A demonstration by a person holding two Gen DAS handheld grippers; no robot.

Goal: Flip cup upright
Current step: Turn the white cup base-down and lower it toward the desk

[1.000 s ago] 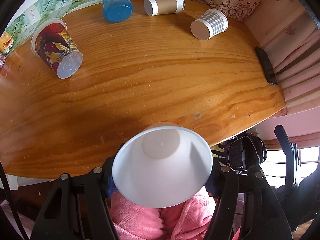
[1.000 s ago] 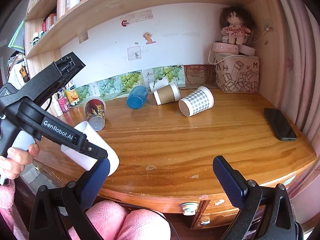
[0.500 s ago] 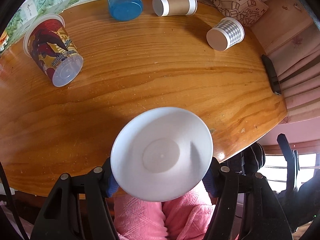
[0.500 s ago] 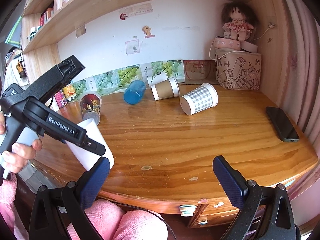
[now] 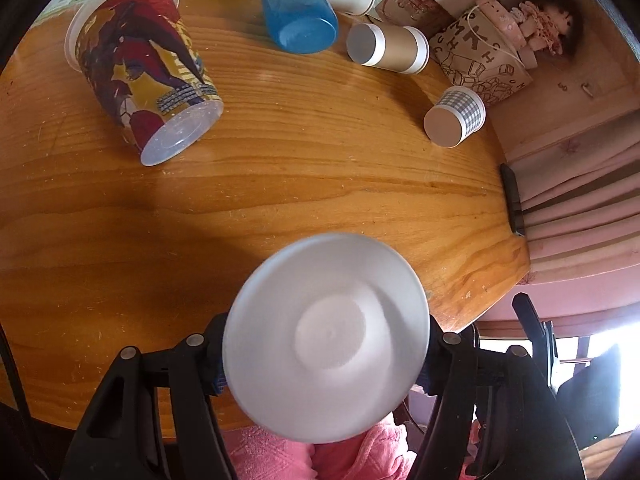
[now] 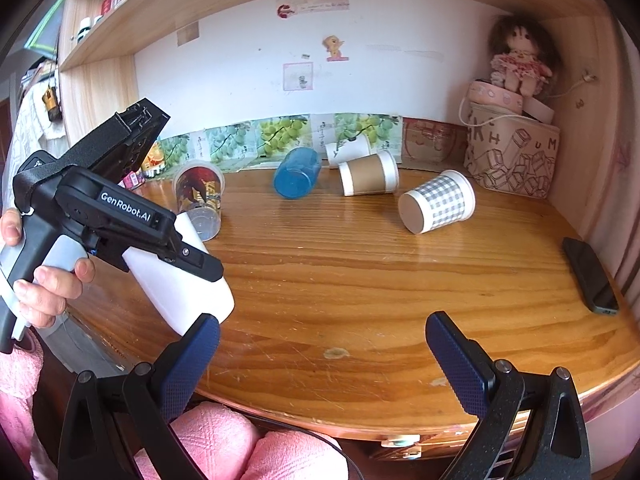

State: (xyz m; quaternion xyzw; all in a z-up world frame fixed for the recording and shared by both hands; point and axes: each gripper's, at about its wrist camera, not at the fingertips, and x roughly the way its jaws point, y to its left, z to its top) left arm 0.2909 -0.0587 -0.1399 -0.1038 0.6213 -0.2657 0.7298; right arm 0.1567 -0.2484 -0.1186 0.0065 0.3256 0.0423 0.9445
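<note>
My left gripper (image 5: 326, 356) is shut on a plain white cup (image 5: 326, 336), held near the wooden desk's front edge with its mouth facing the camera. From the right wrist view the white cup (image 6: 180, 284) is tilted, its base toward the desk, held by the left gripper (image 6: 192, 264). My right gripper (image 6: 322, 354) is open and empty above the front edge of the desk (image 6: 360, 280).
Several cups lie on their sides at the back: a red printed plastic cup (image 5: 146, 76), a blue cup (image 5: 298, 12), a brown paper cup (image 5: 386, 48), a grey checked cup (image 5: 456, 116). A black phone (image 6: 590, 276) lies at the right edge. A patterned bag (image 6: 510, 156) stands in the corner.
The left gripper has carried the white cup forward over the desk and tipped it, so the back cups look nearer. The right gripper has barely moved.
</note>
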